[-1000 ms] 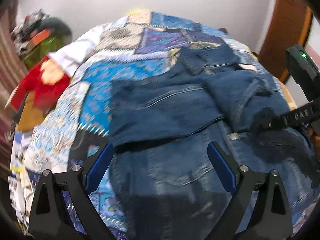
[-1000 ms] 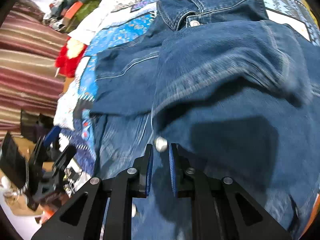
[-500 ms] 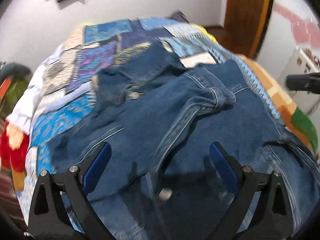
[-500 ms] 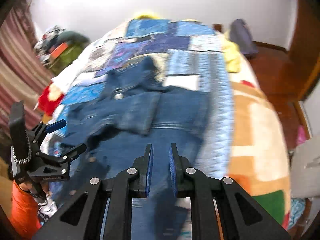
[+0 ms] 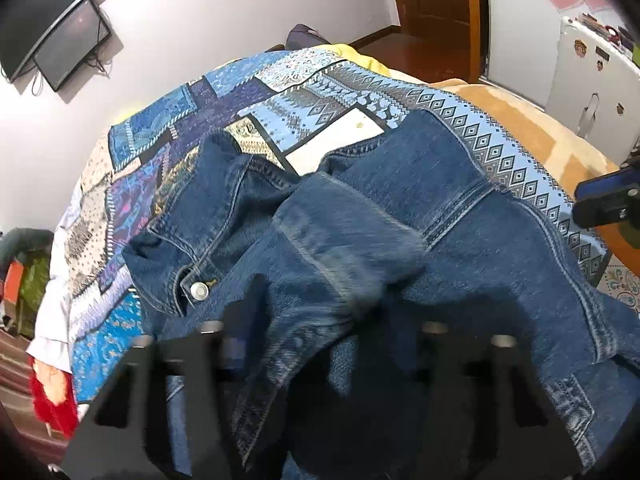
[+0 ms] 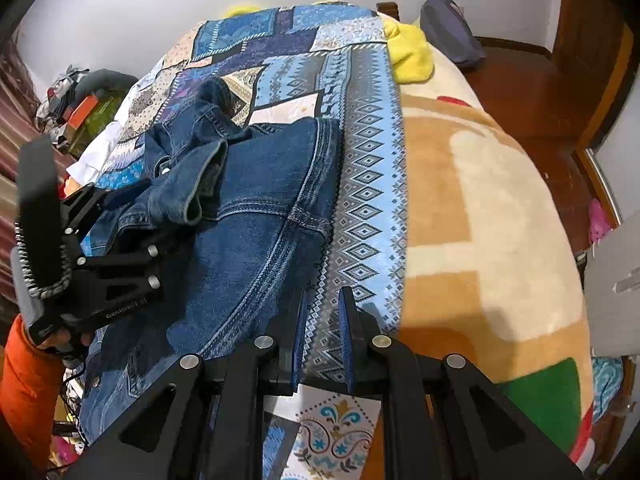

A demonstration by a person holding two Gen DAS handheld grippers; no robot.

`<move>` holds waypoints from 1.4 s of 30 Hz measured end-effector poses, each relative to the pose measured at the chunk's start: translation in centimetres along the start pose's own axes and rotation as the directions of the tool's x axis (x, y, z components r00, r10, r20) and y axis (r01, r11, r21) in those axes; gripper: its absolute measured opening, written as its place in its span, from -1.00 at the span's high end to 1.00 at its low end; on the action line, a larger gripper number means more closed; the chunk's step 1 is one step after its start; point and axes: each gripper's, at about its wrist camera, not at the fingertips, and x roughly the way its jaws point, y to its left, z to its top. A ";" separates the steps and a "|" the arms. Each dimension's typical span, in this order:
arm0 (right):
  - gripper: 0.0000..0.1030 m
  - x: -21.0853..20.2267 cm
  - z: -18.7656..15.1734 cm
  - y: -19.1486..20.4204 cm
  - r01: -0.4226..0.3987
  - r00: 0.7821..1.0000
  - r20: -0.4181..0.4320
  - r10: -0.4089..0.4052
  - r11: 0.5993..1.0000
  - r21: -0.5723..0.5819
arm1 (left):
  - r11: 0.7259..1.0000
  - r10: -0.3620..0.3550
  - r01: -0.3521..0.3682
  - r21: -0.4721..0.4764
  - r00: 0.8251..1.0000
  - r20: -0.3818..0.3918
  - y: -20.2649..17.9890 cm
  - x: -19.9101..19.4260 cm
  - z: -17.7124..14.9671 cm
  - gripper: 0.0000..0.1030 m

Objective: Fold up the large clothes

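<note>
A denim jacket (image 6: 256, 216) lies spread on a patchwork bedspread (image 6: 368, 208) that covers part of a bed, with a tan and cream blanket (image 6: 500, 208) beside it on the right. The jacket's collar end points toward the far wall, and one sleeve (image 5: 340, 256) is folded across the body, its cuff lying near the middle of the chest. A metal button (image 5: 199, 290) shows on the front placket just below the collar. The left gripper (image 6: 132, 220) sits low over the jacket's left side, its fingers (image 6: 120, 196) spread on either side of the sleeve cuff; in its own view they are blurred and half hidden in denim, so they seem wide apart with the sleeve lying between them, but whether they grip any cloth I cannot tell. The right gripper (image 6: 323, 336) hangs over the patterned border of the bedspread just beside the jacket's right edge, its blue-padded fingers nearly together with a narrow gap and nothing in them. A yellow cloth (image 6: 412, 52) and a dark pillow (image 6: 452, 32) lie at the far end of the bed.
</note>
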 end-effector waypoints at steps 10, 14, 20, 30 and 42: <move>0.78 -0.6 1.8 2.3 0.015 0.999 0.045 -0.013 0.999 -0.046 | 0.940 0.022 0.028 -0.340 0.989 0.143 12.2 -7.5 -1.1 0.55; 0.78 -1.1 3.0 3.8 0.028 0.997 0.073 -0.022 0.996 -0.083 | 0.898 0.089 -0.015 -0.440 0.985 0.148 17.8 -9.9 -4.0 0.62; 0.78 -1.3 4.4 6.2 0.033 0.993 0.118 -0.018 0.992 -0.126 | 0.820 0.111 -0.032 -0.572 0.988 0.104 23.7 -9.9 -10.0 0.66; 0.78 6.4 3.7 7.4 0.181 0.982 -0.006 -0.187 0.960 -0.216 | 0.704 0.016 -0.052 -0.708 0.998 -0.057 23.4 -3.0 -20.8 0.67; 0.39 5.6 2.3 6.2 0.197 0.980 0.054 -0.189 0.944 -0.264 | 0.660 -0.080 -0.059 -0.749 0.986 -0.148 20.8 0.2 -26.5 0.32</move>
